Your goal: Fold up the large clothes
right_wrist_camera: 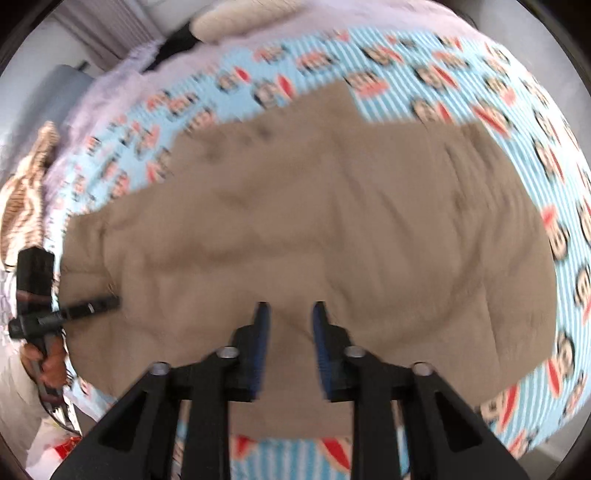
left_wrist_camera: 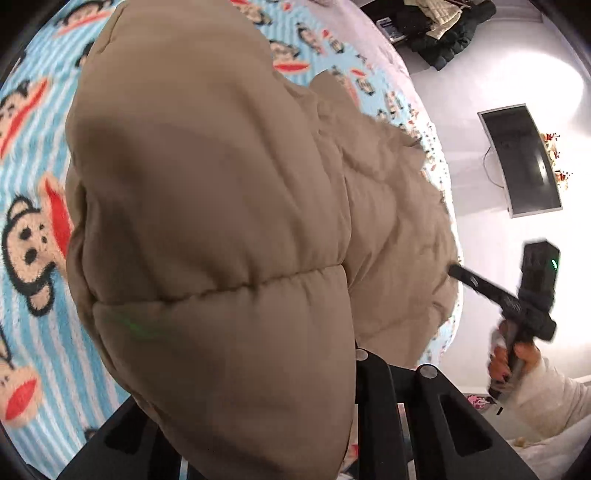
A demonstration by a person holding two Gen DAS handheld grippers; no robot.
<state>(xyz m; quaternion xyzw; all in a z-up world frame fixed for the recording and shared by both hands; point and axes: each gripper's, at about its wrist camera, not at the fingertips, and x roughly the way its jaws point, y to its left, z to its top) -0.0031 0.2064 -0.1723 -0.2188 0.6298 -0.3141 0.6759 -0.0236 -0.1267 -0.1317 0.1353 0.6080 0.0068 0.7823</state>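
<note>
Left wrist view: a tan padded coat point(left_wrist_camera: 221, 184) fills most of the frame, one quilted fold rising close to the lens and covering the fingers of the left gripper point(right_wrist_camera: 112, 301), so its pads cannot be seen from here. Right wrist view (blurred): the same coat lies spread flat across the middle of a blanket point(right_wrist_camera: 424, 48) striped blue and white and printed with cartoon monkeys. At the coat's left edge, the left gripper's fingers appear as a single narrow dark bar, pressed together with the tip at the fabric; the raised fold in the left view suggests a pinch on the coat. The right gripper point(right_wrist_camera: 290, 308) hangs over the coat's near portion, its blue pads point(right_wrist_camera: 262, 332) a little apart with only flat fabric visible beyond the gap and nothing clamped. In the left view its tip sits at the coat's right edge, held by a hand point(left_wrist_camera: 513, 362) emerging from a white sleeve point(left_wrist_camera: 546, 398). Beyond the blanket are a dark screen point(left_wrist_camera: 521, 162) on a white surface and a heap of dark clothes point(left_wrist_camera: 443, 33).
</note>
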